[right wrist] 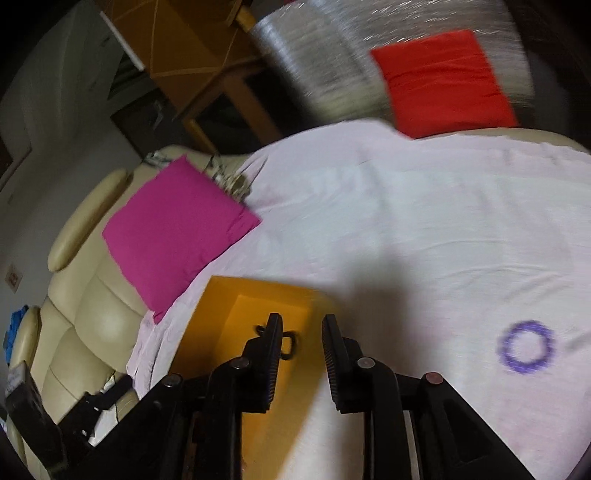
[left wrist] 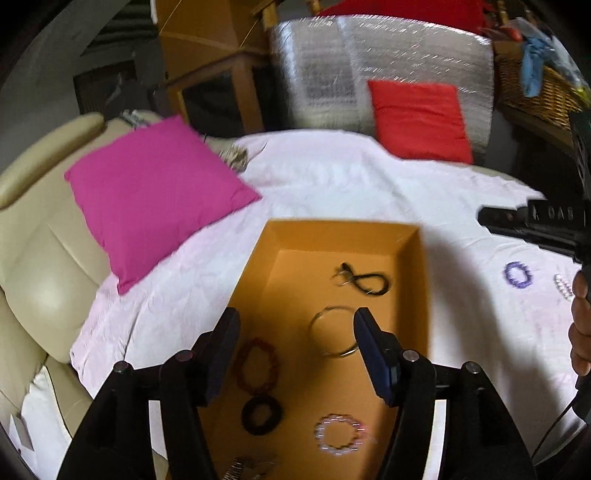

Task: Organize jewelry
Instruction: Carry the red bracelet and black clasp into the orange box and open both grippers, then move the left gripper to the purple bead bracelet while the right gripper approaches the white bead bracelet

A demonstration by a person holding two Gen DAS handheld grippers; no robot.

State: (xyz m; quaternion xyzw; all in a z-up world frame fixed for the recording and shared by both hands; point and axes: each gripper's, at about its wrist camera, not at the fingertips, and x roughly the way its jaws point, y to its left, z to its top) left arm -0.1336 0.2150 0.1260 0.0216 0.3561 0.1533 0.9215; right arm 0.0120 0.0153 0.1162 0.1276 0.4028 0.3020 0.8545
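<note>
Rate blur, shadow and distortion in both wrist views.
Left wrist: mild motion blur, orange box and thin metal bangle smeared; fisheye bends edges. Right wrist: heavier blur, purple bracelet streaked; dark shadow on white sheet beyond the fingers.

Cushions and clutter around a sheet-covered sofa

A magenta cushion point(left wrist: 155, 192) lies at the left edge of the white sheet point(left wrist: 332, 177), overlapping the cream sofa point(left wrist: 33, 236). A red cushion point(left wrist: 421, 120) leans at the sheet's far edge against a silver foil-wrapped bundle point(left wrist: 388, 59). Behind the sofa's far left corner stands wooden furniture point(left wrist: 218, 70) topped by a cardboard box point(left wrist: 199, 22). A wicker basket point(left wrist: 535, 88) holding blue cloth point(left wrist: 533, 62) sits beyond the far right corner.
</note>
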